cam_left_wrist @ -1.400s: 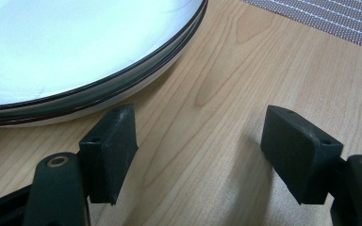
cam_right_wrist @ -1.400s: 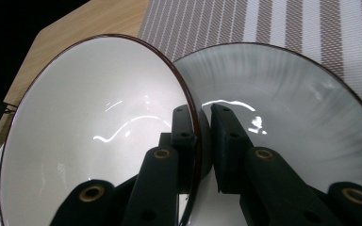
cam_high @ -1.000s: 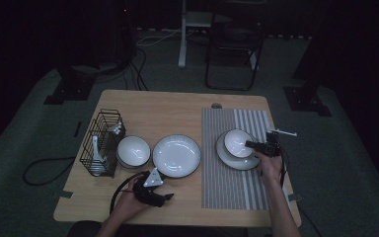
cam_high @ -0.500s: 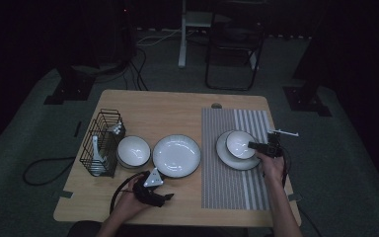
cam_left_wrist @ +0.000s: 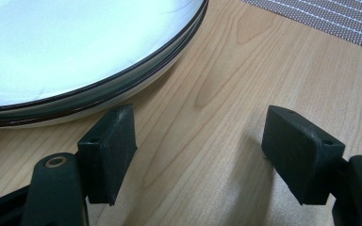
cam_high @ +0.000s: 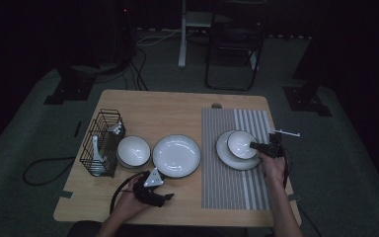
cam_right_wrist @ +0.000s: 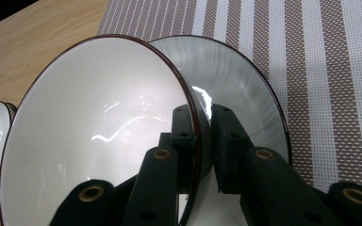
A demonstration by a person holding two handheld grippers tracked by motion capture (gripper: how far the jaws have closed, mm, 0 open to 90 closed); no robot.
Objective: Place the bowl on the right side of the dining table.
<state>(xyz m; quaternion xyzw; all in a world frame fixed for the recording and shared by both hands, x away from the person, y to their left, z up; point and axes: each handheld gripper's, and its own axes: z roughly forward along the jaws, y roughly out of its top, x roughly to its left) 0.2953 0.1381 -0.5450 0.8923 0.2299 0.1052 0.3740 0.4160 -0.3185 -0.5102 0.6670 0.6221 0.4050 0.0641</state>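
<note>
A white bowl with a dark rim (cam_high: 240, 142) (cam_right_wrist: 99, 132) sits on a white plate (cam_high: 229, 159) (cam_right_wrist: 245, 84) on the striped placemat (cam_high: 232, 187). My right gripper (cam_high: 255, 146) (cam_right_wrist: 202, 113) is shut on the bowl's right rim, one pad inside and one outside. My left gripper (cam_high: 165, 197) (cam_left_wrist: 198, 136) rests low on the wooden table near the front edge. Its jaws stand open with bare wood between them. A large white plate (cam_high: 176, 155) (cam_left_wrist: 75, 47) lies just beyond its left jaw.
A second white bowl (cam_high: 133, 150) stands left of the large plate. A black wire rack (cam_high: 101, 143) with utensils stands at the table's left side. The placemat (cam_right_wrist: 330, 70) (cam_left_wrist: 330, 16) covers the right part of the table. A chair and stands are on the floor behind.
</note>
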